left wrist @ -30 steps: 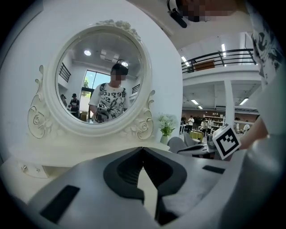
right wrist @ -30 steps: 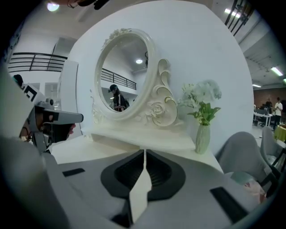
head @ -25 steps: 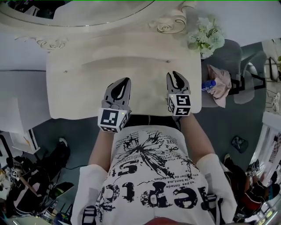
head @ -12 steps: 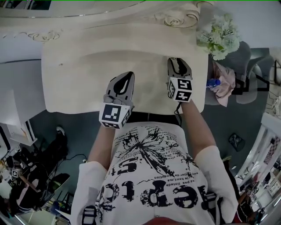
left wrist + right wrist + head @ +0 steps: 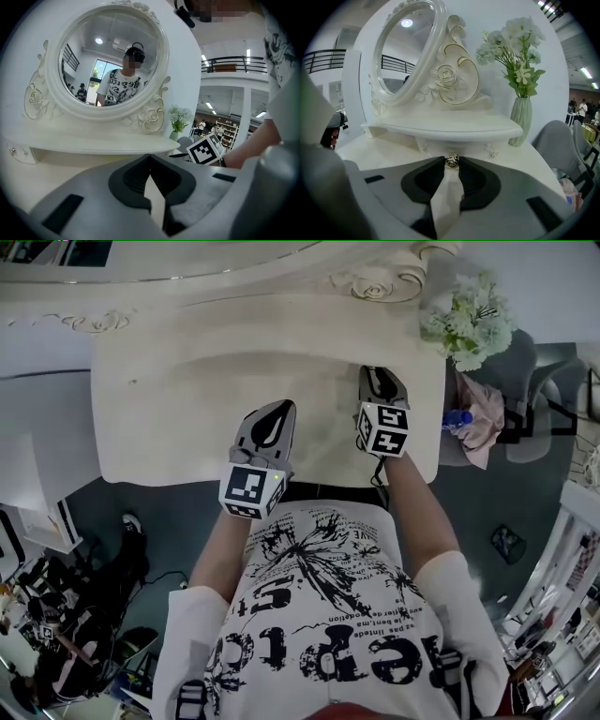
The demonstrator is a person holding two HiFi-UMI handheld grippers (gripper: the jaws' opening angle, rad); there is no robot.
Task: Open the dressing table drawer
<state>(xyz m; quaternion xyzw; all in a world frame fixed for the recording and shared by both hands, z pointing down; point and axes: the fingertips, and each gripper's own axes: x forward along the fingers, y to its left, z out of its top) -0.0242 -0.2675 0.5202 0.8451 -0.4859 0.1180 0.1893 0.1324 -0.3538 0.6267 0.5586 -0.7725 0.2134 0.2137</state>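
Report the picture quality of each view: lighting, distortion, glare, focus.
Head view: even, flat light, the cream dressing table bowed by the wide angle; left gripper view: fisheye with dark corners, the oval white-framed mirror reflects a bright ceiling lamp; right gripper view: same dark corners, the small gold drawer knob sharp, the white flowers in a ribbed vase evenly lit.

I stand in front of the dressing table (image 5: 187,427). The mirror (image 5: 110,65) stands at its back, with a little shelf (image 5: 440,126) under it. The vase of flowers (image 5: 521,115) is on the table at the back right. A chair (image 5: 516,357) is to the right of the table. The drawer knob (image 5: 452,160) sits under the shelf, between the jaw tips of my right gripper (image 5: 379,371), which have just been closing on it. My left gripper (image 5: 279,409) is over the table top, to the left of my right one.
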